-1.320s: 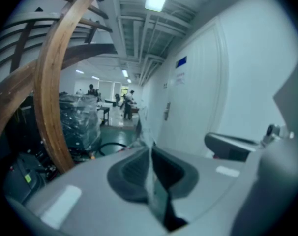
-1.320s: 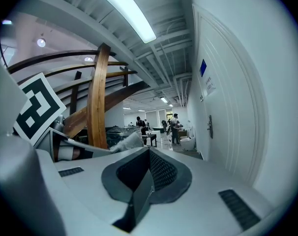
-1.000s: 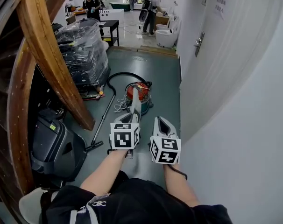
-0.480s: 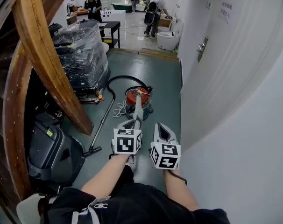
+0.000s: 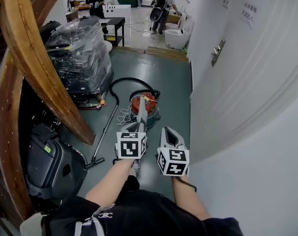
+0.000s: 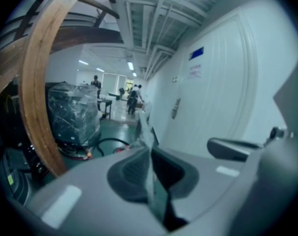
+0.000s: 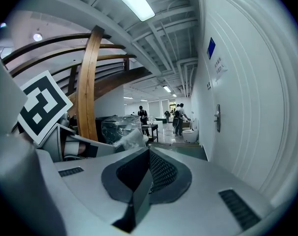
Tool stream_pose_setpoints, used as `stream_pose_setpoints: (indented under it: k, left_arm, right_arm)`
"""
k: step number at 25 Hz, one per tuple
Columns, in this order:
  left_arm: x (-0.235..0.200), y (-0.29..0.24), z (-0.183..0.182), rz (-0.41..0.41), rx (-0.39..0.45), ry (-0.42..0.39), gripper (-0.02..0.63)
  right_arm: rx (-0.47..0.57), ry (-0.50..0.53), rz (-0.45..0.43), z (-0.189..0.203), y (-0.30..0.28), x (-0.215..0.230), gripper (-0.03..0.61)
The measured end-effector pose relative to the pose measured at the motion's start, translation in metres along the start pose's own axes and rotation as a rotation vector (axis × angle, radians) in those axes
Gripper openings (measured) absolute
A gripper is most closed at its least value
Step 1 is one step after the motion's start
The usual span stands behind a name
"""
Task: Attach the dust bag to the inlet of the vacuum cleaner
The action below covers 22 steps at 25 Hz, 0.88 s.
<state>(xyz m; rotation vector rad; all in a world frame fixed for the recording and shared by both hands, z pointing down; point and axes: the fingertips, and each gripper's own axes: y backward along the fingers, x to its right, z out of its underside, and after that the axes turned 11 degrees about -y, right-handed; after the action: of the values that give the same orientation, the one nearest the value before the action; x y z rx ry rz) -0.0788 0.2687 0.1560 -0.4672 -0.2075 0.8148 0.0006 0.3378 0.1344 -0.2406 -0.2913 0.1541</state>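
Observation:
A red canister vacuum cleaner [image 5: 145, 103] stands on the grey-green floor ahead, its black hose [image 5: 120, 83] looping behind it and its wand [image 5: 104, 134] lying to the left. My left gripper [image 5: 138, 127] is shut on a thin pale dust bag [image 5: 142, 113], which sticks forward over the canister. In the left gripper view the dust bag [image 6: 148, 132] stands edge-on between the pressed jaws of that gripper [image 6: 150, 150]. My right gripper [image 5: 169, 132] is alongside, to the right, shut with nothing in it. The right gripper view shows this gripper [image 7: 148, 152] closed and the bag [image 7: 132, 138] at left.
A curved wooden beam [image 5: 45, 68] and a plastic-wrapped load [image 5: 80, 58] line the left side, with a black machine [image 5: 53, 166] nearer. A white wall with a door [image 5: 237, 82] runs along the right. People [image 5: 161, 1], a black table [image 5: 114, 26] and a toilet [image 5: 177, 38] are far ahead.
Both grippers, the left one still carrying the bag, have moved forward along the corridor toward the vacuum cleaner, which now lies nearer. The jaws have not changed.

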Motion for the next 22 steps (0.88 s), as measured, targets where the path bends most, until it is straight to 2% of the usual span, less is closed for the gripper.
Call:
stream_pose_setpoints:
  k: [15, 22]
  left_arm:
    - [-0.083, -0.076, -0.031, 0.015, -0.022, 0.052, 0.014]
    - [-0.127, -0.103, -0.047, 0.02, -0.003, 0.082, 0.014]
  right_arm:
    - [-0.044, 0.032, 0.008, -0.023, -0.112, -0.015, -0.002]
    - [-0.058, 0.06, 0.018, -0.033, -0.158, -0.028, -0.003]
